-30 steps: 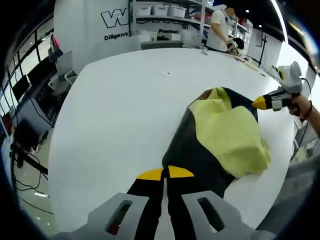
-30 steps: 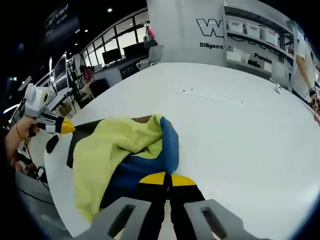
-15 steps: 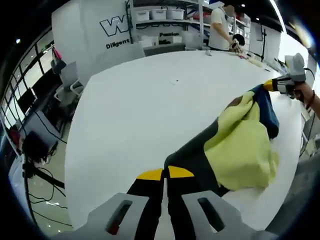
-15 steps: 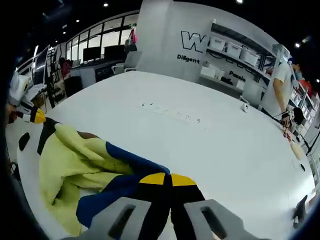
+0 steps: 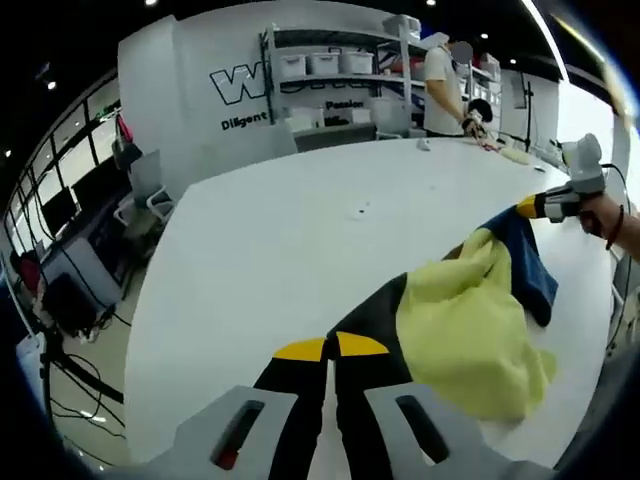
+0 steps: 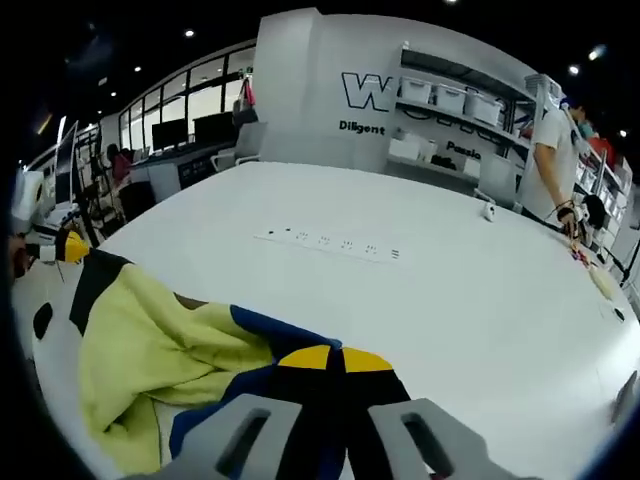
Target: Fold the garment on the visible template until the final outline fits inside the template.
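Note:
A garment [image 5: 460,330] in yellow, black and blue hangs stretched between my two grippers over the white table [image 5: 270,240]. My left gripper [image 5: 330,347] is shut on its black end. At the right of the left gripper view, a hand holds my right gripper [image 5: 527,207] at the blue end. In the right gripper view, my right gripper [image 6: 335,358] is shut on the blue cloth. The garment [image 6: 150,340] sags in yellow folds toward my left gripper [image 6: 68,245] at the far left edge. No template outline can be made out.
The round white table [image 6: 450,290] has a row of sockets [image 6: 330,243] set into its middle. A person [image 5: 440,80] stands at its far side by shelves with white bins [image 5: 320,65]. Chairs [image 5: 150,190] and desks stand beyond the left edge.
The garment, bunched on the table a second ago, has been drawn out into a longer span as the grippers moved apart. Both views have shifted with the hands.

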